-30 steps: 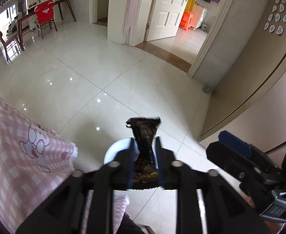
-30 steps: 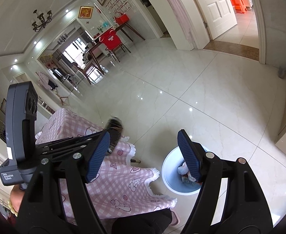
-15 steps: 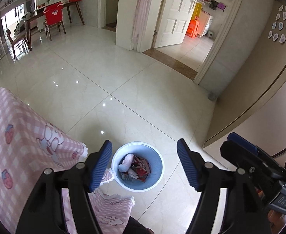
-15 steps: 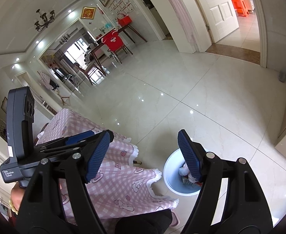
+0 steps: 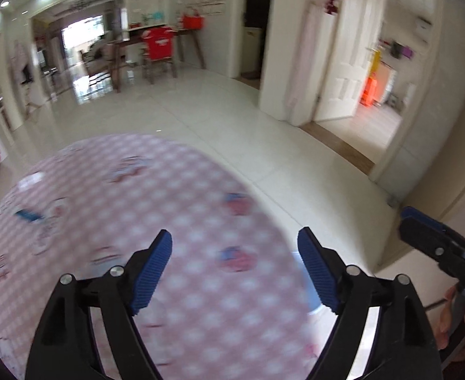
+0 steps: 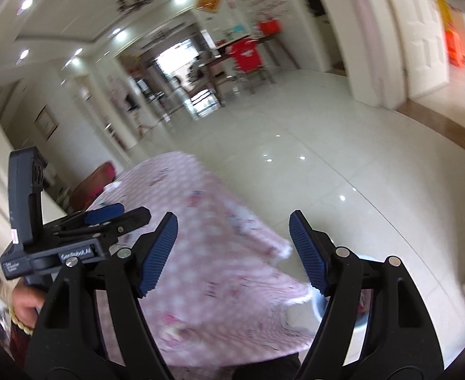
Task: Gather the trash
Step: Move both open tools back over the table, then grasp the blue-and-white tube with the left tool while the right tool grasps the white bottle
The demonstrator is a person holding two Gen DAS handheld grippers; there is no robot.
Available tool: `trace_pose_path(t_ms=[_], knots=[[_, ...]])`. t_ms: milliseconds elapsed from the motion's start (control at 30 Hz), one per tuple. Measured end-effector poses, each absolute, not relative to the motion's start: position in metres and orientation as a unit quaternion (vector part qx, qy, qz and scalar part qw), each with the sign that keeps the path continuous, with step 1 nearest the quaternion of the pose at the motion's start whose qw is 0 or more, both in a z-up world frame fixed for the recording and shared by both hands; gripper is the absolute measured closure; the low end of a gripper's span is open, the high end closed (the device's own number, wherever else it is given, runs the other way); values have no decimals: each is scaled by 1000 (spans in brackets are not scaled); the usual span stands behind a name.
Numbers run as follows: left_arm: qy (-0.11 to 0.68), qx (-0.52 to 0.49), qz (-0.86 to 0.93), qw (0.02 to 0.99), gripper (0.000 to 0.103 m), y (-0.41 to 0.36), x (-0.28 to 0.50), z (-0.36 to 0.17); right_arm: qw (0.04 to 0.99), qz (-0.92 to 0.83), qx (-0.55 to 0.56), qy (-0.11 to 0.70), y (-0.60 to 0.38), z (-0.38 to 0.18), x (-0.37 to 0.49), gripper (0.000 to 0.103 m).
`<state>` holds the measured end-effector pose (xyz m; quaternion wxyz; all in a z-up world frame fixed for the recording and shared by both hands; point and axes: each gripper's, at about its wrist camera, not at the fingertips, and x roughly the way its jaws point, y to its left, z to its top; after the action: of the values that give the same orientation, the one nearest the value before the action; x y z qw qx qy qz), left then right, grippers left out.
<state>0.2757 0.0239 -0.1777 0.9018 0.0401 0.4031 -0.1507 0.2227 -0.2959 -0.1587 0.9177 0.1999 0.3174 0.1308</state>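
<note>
Swinging back over the pink checked cloth-covered table (image 5: 175,221), my left hand-held gripper (image 5: 234,270) is spread and empty; a second ago it pinched a dark snack wrapper, since dropped into the pale blue round plastic bin (image 6: 363,316) beside the table. My right hand-held gripper (image 6: 232,253) hangs spread too. Next trash probably lies on the blurred cloth.

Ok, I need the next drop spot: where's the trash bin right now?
The trash bin sits on the floor at the lower right of the right wrist view, just past the pink tablecloth's corner, mostly hidden.
</note>
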Motion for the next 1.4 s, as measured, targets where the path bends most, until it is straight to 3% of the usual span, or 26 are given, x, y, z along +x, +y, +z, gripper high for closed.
trace_pose_path(t_ms=[400,867,967,1033,1133,1400], knots=[[433,-102,28,895,21,227,332,-188,908,230,64,343,-97,-137,327,31],[472,-99,65,874,22,266,409,-236,897,230,11,377,-15,-167,424,31],[471,-82,66,876,36,265,412,-238,897,231,5,377,-7,-169,432,31],[471,-68,71,876,60,266,413,-237,896,233,8,378,-3,-169,436,31],[467,-67,55,880,86,276,409,-236,895,237,6,379,8,-168,439,31],[440,-106,45,890,88,335,389,-227,883,273,-28,381,62,-170,446,31]])
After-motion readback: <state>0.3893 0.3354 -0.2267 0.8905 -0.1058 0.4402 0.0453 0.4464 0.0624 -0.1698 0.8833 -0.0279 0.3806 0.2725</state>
